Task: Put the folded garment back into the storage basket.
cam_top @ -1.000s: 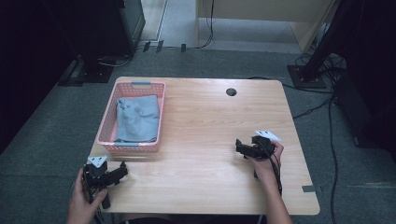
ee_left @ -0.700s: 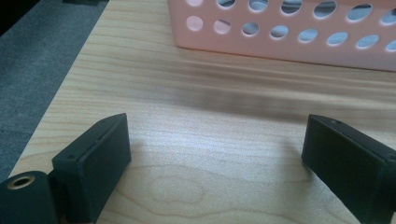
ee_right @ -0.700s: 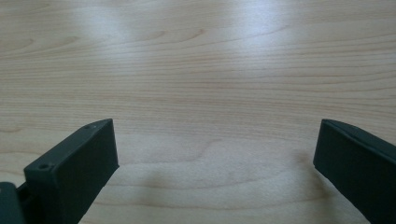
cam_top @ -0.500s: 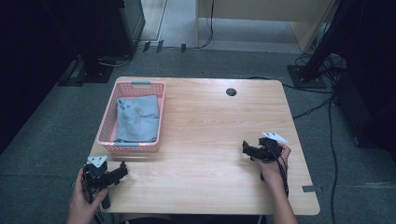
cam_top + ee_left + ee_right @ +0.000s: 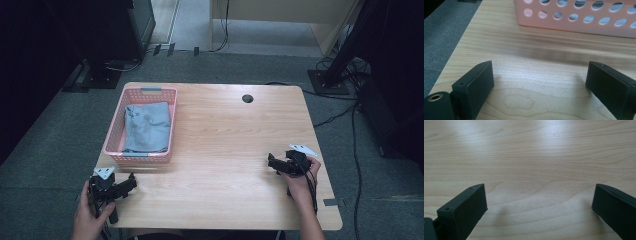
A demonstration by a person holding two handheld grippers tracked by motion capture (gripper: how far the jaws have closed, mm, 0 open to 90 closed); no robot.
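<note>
The folded grey cloth [image 5: 147, 126] lies inside the pink basket [image 5: 116, 131] at the counter's [image 5: 230, 150] far left. Left tool [image 5: 126, 184] and right tool [image 5: 273, 163] both gape, empty. Risk — reaching in, a jaw may catch the basket's perforated wall and drag it.

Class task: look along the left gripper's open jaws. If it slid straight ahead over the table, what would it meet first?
Most likely the pink basket: its perforated wall stands across the line ahead of the left gripper, with bare wooden table between. Depth is hard to judge.
</note>
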